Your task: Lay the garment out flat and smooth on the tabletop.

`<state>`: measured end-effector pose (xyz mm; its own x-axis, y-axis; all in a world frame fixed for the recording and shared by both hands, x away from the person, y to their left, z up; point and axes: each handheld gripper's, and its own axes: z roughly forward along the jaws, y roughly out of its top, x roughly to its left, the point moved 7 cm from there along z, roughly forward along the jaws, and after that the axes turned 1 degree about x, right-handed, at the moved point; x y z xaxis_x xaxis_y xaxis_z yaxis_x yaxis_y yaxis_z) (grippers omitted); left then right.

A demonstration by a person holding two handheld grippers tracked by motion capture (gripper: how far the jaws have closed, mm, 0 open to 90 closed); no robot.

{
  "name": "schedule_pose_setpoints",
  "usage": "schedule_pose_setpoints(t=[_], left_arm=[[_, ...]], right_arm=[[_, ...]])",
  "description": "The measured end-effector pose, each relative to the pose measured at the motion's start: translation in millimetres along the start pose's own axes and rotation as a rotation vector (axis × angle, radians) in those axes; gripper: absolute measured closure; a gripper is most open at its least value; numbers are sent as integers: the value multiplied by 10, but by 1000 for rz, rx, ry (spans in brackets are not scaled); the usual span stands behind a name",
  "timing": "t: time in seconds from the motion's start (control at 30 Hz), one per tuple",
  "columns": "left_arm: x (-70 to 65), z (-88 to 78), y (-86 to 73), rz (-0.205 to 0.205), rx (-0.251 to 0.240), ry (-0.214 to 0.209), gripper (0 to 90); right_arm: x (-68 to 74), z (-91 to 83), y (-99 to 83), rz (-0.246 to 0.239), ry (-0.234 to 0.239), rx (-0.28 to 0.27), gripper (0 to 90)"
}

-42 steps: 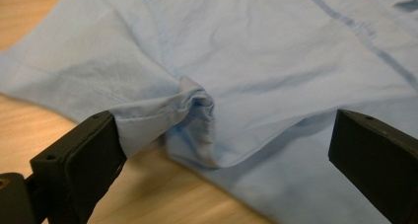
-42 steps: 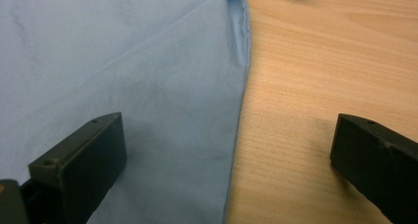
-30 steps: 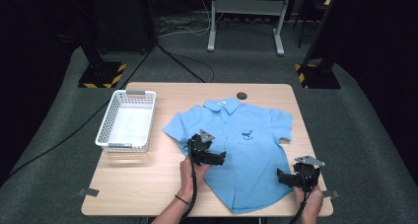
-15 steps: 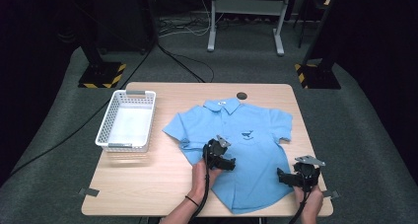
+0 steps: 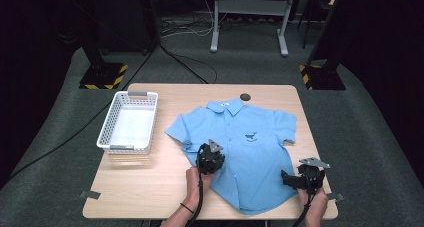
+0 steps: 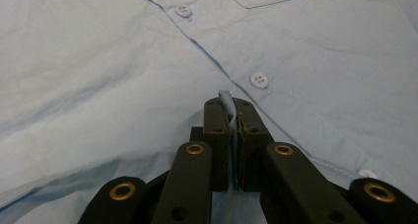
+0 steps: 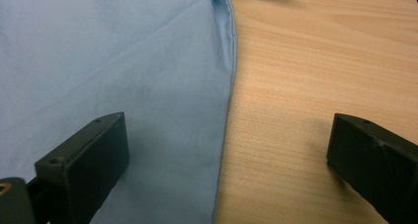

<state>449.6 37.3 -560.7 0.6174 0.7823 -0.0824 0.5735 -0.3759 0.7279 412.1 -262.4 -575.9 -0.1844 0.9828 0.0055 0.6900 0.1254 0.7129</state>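
A light blue short-sleeved shirt (image 5: 250,132) lies flat, front up, on the wooden table (image 5: 150,187). My left gripper (image 5: 212,159) is on the shirt's lower front beside the button placket. Its jaws have just been closing, and in the left gripper view the gripper (image 6: 232,110) is shut on a pinched fold of the shirt (image 6: 98,61), with a white button (image 6: 259,79) just ahead. My right gripper (image 5: 288,179) rests at the shirt's lower right side. It is open (image 7: 229,150), one jaw over the shirt (image 7: 123,61) and the other over bare wood, straddling the hem (image 7: 227,110).
A white mesh basket (image 5: 106,131) stands at the table's left. A small black round disc (image 5: 245,96) sits near the far edge, above the collar. Bare wood lies left of the shirt. Beyond the table are stand legs and cables on grey floor.
My left gripper moved right onto the shirt front, then eased back toward me, and its jaws went from open to pinching the fabric. The right gripper has kept still.
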Motion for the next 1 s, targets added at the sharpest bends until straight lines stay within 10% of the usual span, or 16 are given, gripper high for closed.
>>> schedule_pose_setpoints(t=[0.4, 0.6, 1.0], left_arm=[[115, -689, -349, -62, -148, -8, 864], [159, -921, -762, -86, -125, -7, 854], [474, -1469, -1369, -194, -99, 0, 501]], right_arm=[[-2, 1, 1, 1, -3, 0, 16], [-1, 0, 1, -1, -4, -1, 16], [5, 1, 1, -1, 0, 1, 16]])
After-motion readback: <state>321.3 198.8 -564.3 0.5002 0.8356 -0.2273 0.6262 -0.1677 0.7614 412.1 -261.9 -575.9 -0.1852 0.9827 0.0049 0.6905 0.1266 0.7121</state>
